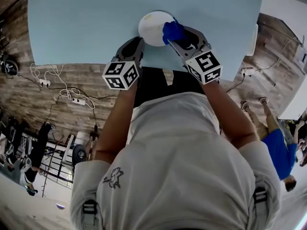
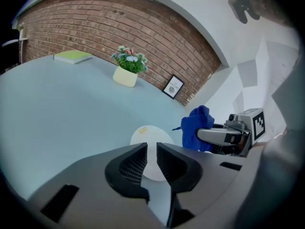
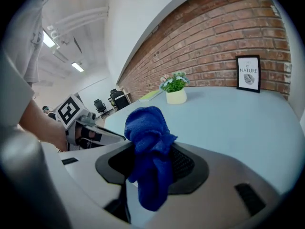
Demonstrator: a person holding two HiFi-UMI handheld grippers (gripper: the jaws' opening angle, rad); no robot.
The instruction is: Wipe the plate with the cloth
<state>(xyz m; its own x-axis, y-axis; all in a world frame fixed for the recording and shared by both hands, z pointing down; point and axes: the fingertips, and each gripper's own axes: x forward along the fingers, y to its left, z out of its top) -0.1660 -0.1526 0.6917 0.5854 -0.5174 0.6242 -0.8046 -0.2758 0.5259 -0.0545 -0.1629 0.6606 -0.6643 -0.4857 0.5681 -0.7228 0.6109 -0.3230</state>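
Observation:
A round white plate point(image 1: 152, 27) lies on the light blue table point(image 1: 86, 28) close to its near edge. My right gripper point(image 1: 173, 34) is shut on a bunched blue cloth point(image 1: 172, 30), which hangs over the plate's right rim. In the right gripper view the cloth point(image 3: 146, 128) fills the gap between the jaws point(image 3: 152, 159). My left gripper point(image 1: 139, 42) sits just left of the plate at its near side. Its jaws point(image 2: 152, 149) stand a narrow gap apart with nothing between them; the plate point(image 2: 147, 136) shows beyond them. The cloth point(image 2: 195, 125) and right gripper point(image 2: 224, 135) are to its right.
A pale pot of flowers point(image 2: 126, 75) and a framed print point(image 2: 172, 86) stand at the table's far side by the brick wall. A green book point(image 2: 72, 56) lies at the far left corner. Cables point(image 1: 62, 87) lie on the wooden floor; a person in blue point(image 1: 280, 150) stands at right.

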